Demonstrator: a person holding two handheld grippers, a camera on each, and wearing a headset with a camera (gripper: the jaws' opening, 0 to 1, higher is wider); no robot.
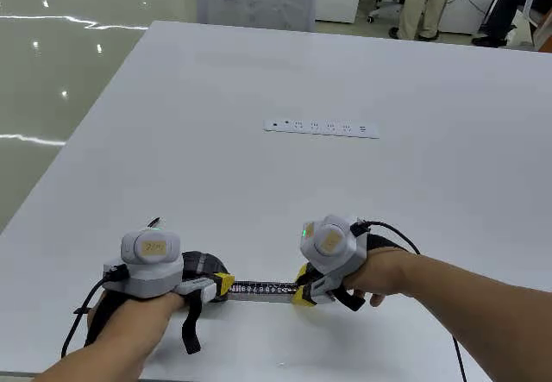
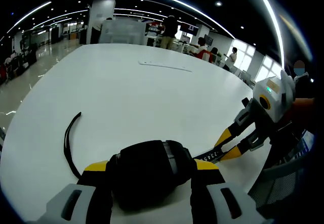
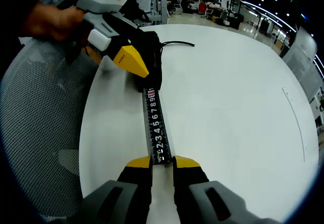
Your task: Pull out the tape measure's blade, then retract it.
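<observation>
The white table carries the work at its near edge. The left gripper has its yellow-tipped jaws closed against both sides of the black tape measure case and is gripping it firmly. The case sits low on the table surface, close to the person's left hand.

The blade is drawn a short way out of the case and runs straight and level above the tabletop towards the right gripper. The printed numerals on its face are legible in the right gripper view. The right gripper's jaws are set narrow and pinch the free end of the blade between their yellow tips. In the head view the exposed blade spans the gap between the two grippers, with the case on the left and the blade's end on the right.

A black wrist strap trails from the case and lies in a loose curve on the table, on the side away from the blade.

A white power strip lies flat near the middle of the table, well apart from both grippers. A grey mesh chair back stands just beside the table edge in the right gripper view. People stand and sit beyond the far end of the table.
</observation>
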